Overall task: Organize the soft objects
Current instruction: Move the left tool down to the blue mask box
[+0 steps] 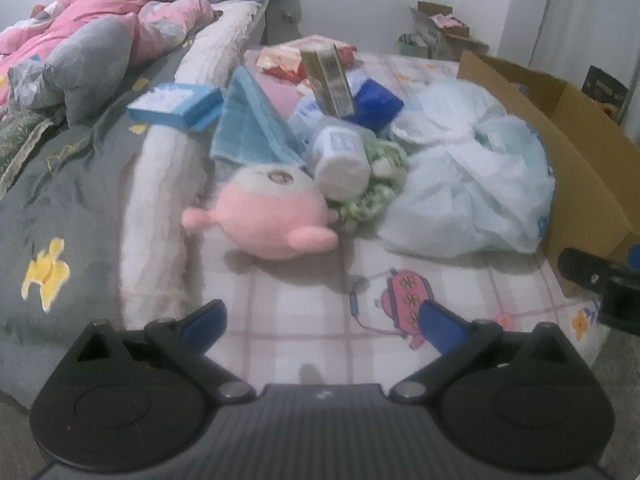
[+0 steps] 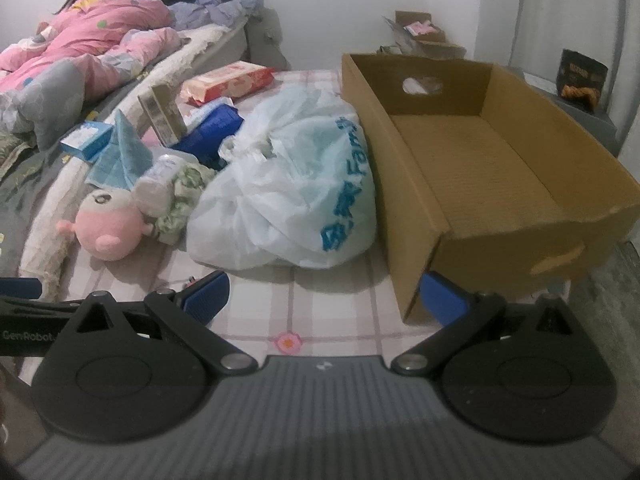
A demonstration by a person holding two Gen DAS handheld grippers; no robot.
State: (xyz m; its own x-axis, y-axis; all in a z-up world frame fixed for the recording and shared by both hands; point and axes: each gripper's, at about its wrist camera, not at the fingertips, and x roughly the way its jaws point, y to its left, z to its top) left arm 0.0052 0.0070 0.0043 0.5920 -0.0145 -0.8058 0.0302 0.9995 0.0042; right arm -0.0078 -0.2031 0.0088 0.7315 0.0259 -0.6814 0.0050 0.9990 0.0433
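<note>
Left gripper: the jaws stand wide apart and hold nothing. It hangs low over the checked sheet, at the near edge of the bed, and looks toward the pile.

Right gripper: also spread wide and empty. Its right finger is just beside the near corner of the box; whether it touches the cardboard cannot be told.

Plush: a pink and white toy that lies on its side on the sheet, the nearest item to the left gripper, with free sheet in front of it.

Behind the plush: a white bottle leans on a green cloth, both touching or almost touching the toy. A blue towel stands up behind them.

Bag: a large pale plastic bag, crumpled, between the pile and the box, touching the box wall.

Box: open at the top and empty inside, at the right side of the bed.

Step in hand: probably the first pick, and the plush is the likely choice for the left gripper.

How to do it well: come straight from the front and close on the round body, not on the small limb, which may slip. Keep the far finger away from the bottle, because it may roll. Lift before carrying over the bag to the box.
</note>
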